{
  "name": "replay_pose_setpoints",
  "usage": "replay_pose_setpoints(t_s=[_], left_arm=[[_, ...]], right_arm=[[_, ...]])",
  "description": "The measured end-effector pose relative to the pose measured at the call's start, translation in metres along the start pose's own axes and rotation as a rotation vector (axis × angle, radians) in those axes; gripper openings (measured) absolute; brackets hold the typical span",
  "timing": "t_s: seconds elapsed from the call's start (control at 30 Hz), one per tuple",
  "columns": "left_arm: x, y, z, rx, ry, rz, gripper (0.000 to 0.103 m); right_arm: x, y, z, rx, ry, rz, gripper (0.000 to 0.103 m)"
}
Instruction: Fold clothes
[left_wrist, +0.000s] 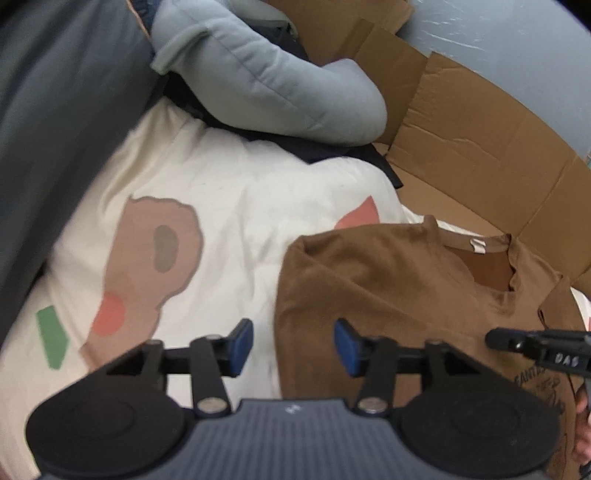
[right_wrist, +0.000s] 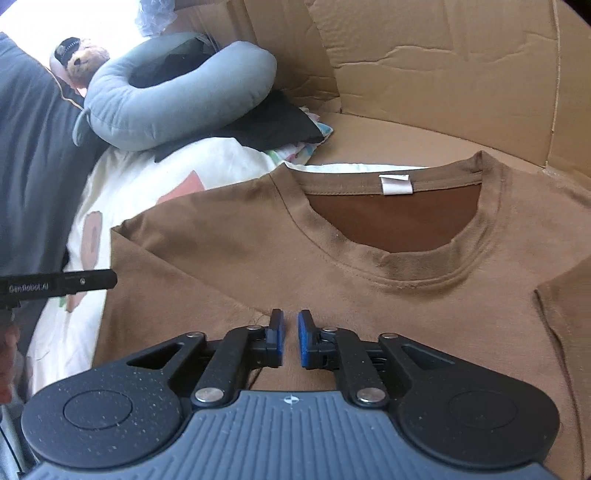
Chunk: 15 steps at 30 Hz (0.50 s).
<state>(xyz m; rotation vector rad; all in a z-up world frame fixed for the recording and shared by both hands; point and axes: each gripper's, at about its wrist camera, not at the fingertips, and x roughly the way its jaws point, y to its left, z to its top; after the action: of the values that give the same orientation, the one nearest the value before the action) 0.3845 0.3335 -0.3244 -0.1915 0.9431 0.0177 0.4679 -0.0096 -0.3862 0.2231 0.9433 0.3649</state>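
Dark grey pillow (left_wrist: 55, 122): lies along the left edge of the bed, well apart from the shirt.
Bed cover (left_wrist: 229, 206): cream, printed with brown, red and green shapes; it carries everything here.
Grey cushion (right_wrist: 166, 99): a curved, padded roll at the far left of the bed, resting on dark clothing (right_wrist: 273, 122); a small plush toy (right_wrist: 83, 61) sits beyond it.
Left gripper (left_wrist: 293, 343): fingers stand about half open with nothing between them; they hover over the shirt's left edge where it meets the cover, one blue pad (left_wrist: 242, 345) above the cover and the other above the shirt.
Brown T-shirt (right_wrist: 369, 295): the task's thing, spread flat, front up, toward the right side of the bed, collar (right_wrist: 399, 273) pointing to the far edge, white label (right_wrist: 396, 184) showing inside the neck. The left side looks already turned in to a straight edge; the right sleeve (right_wrist: 565, 317) lies on top, partly folded.
Handling: my judgement is light, limp cotton that drapes and creases, not slippery, not fragile. It will sag unless pinched at two points, best at a shoulder seam or a side edge, taking both layers.
Right gripper (right_wrist: 290, 338): fingers parted only a narrow gap, empty, just above the chest below the collar.
Cardboard (right_wrist: 443, 74): an opened box stands behind the far and right edges of the bed, close to the collar.
In the way: little; the cardboard crowds the collar end, and the two grippers sit near each other.
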Motion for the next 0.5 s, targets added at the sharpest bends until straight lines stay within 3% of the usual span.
replay_pose_setpoints(t_s=[0.03, 0.07, 0.1, 0.23, 0.3, 0.5], left_arm=[[-0.005, 0.002, -0.001, -0.007, 0.005, 0.001, 0.053], [-0.01, 0.003, -0.002, -0.016, 0.014, 0.001, 0.056], [-0.016, 0.003, -0.005, -0.019, 0.021, 0.001, 0.06], [-0.041, -0.002, -0.014, -0.022, 0.044, 0.01, 0.068], [-0.055, -0.005, -0.018, -0.025, 0.052, 0.014, 0.071], [-0.102, -0.023, -0.023, -0.028, 0.068, 0.033, 0.073]], right_arm=[[-0.005, -0.001, -0.001, 0.002, 0.002, 0.003, 0.026], [-0.01, -0.002, -0.001, 0.004, 0.004, 0.007, 0.04], [-0.015, -0.003, -0.002, 0.005, 0.007, 0.01, 0.044], [-0.042, -0.007, -0.004, -0.013, 0.034, 0.014, 0.046], [-0.06, -0.012, -0.005, -0.016, 0.035, 0.013, 0.055], [-0.123, -0.034, -0.006, -0.013, 0.039, -0.024, 0.06]])
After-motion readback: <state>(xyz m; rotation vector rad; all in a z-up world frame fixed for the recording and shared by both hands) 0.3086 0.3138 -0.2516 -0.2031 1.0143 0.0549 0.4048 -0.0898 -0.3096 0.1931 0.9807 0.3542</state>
